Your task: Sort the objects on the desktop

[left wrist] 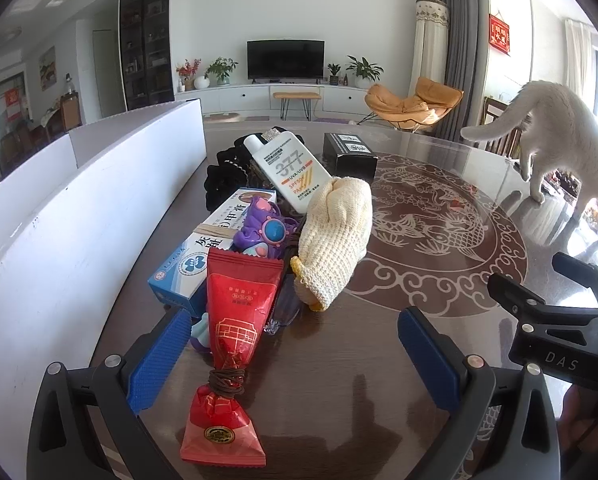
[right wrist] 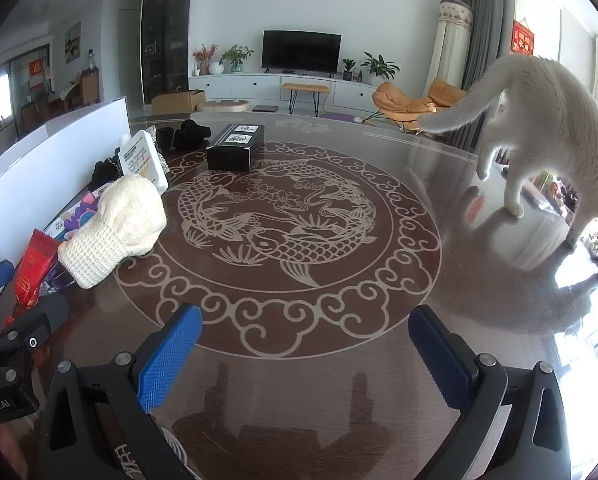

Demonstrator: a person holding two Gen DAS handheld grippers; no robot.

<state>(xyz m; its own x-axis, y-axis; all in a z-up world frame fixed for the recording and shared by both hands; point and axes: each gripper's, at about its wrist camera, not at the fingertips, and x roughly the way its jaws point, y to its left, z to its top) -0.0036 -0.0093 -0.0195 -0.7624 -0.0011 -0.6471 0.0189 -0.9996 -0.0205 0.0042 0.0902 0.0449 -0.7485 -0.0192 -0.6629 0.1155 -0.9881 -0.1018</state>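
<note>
Left wrist view: round brown table with a fish motif, white board along its left side, white cat standing at the far right edge, black box beyond the pile. Beside the board, touching or overlapping: sunscreen bottle, cap pointing away; cream knitted glove, long axis near-to-far; blue-white carton; purple toy; red candy packet, lengthwise toward the camera, tied end nearest. Left gripper spread wide, packet between its pads, untouched; right gripper spread wide over bare table, nothing held.
</note>
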